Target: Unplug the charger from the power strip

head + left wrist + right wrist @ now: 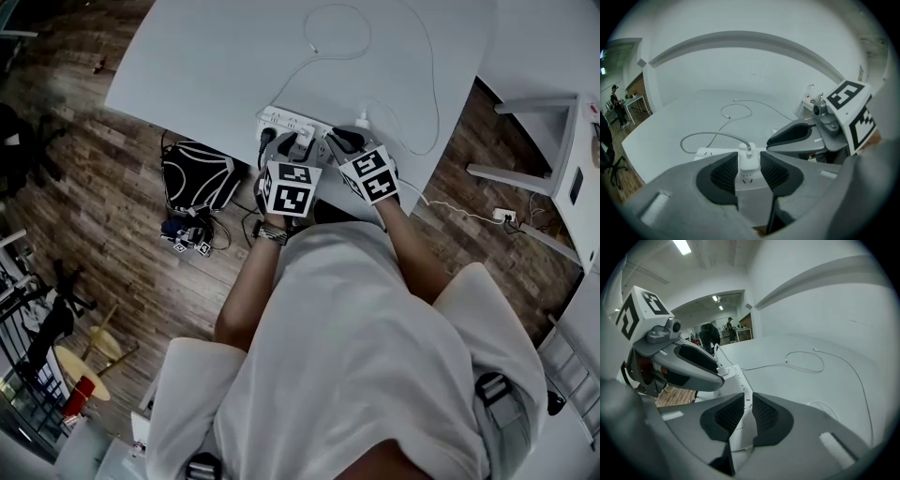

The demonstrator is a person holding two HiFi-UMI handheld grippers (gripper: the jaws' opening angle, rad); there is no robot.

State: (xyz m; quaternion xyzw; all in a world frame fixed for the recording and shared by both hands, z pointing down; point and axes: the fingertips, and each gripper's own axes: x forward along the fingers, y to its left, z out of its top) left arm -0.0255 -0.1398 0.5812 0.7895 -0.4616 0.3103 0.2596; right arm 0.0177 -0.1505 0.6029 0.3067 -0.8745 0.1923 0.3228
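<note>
One light, rigid, likely slick charger [749, 164], plugged into the power strip [747, 185] at the desk's [234, 56] edge, sits between the left gripper's [749, 159] parted fingers [723, 171], probably best pinched on its flat sides, while the right gripper's [748, 411] fingers stand barely apart.

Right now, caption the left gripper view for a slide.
Left gripper, jaws open, lines up on the charger plugged into the power strip.

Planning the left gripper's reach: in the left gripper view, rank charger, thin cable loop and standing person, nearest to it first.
1. Charger, straight ahead between the jaws.
2. Thin cable loop, mid-table beyond.
3. Standing person, far left background.
</note>
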